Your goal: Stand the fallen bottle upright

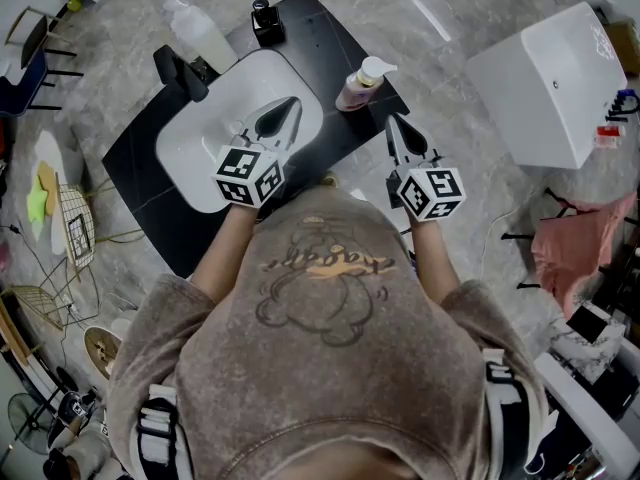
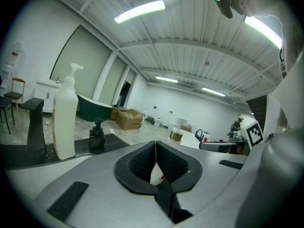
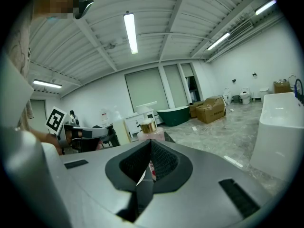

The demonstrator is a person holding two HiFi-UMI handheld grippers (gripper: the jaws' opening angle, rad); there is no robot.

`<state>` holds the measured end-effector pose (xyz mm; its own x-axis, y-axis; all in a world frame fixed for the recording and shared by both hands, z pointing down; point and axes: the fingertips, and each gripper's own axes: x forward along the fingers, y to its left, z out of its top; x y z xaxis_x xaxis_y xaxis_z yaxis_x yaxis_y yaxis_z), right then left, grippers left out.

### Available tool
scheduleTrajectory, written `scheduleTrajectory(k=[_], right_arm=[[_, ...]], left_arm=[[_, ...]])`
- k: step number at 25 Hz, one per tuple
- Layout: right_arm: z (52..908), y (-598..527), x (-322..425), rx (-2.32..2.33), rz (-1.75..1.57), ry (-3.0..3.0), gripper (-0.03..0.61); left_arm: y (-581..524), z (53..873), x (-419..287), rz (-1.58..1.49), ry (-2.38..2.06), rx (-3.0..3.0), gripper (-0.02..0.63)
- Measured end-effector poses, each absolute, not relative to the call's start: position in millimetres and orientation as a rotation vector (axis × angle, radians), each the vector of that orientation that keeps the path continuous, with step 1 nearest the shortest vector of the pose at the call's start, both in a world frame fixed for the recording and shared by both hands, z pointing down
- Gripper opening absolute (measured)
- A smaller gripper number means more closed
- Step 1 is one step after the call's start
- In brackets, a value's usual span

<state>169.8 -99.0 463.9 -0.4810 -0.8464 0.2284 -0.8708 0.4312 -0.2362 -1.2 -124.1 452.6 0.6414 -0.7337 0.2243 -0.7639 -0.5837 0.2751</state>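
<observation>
A pink bottle (image 1: 356, 92) with a white pump and gold collar stands on the black table's right part; in the right gripper view the pink bottle (image 3: 153, 134) looks upright just beyond the jaws. At the table's far left a tall white pump bottle (image 1: 200, 34) is upright in the left gripper view (image 2: 64, 120). A small black bottle (image 1: 265, 18) stands behind the sink. My left gripper (image 1: 285, 110) hovers over the white sink (image 1: 195, 148), shut and empty. My right gripper (image 1: 392, 121) is shut and empty, just right of the pink bottle.
A black faucet (image 1: 182, 72) rises at the sink's left rim. The black table (image 1: 150, 168) is small, with floor all round. A white tub (image 1: 555, 83) stands to the right; wire racks (image 1: 72, 228) and clutter lie at left. The person's body fills the near side.
</observation>
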Motion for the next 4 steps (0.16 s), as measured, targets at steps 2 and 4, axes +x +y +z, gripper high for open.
scheduleTrajectory(k=[2,4], right_arm=[[463.6,-98.4,170.4,1.564,0.501,-2.594,0.002],[462.7,-98.1,171.1,1.569,0.503,-2.594,0.002]], left_arm=[[-122.9,452.7,-1.5,0.123,-1.193,2.517,0.020],[-121.7,452.4,-1.8,0.122,-1.193,2.516,0.020]])
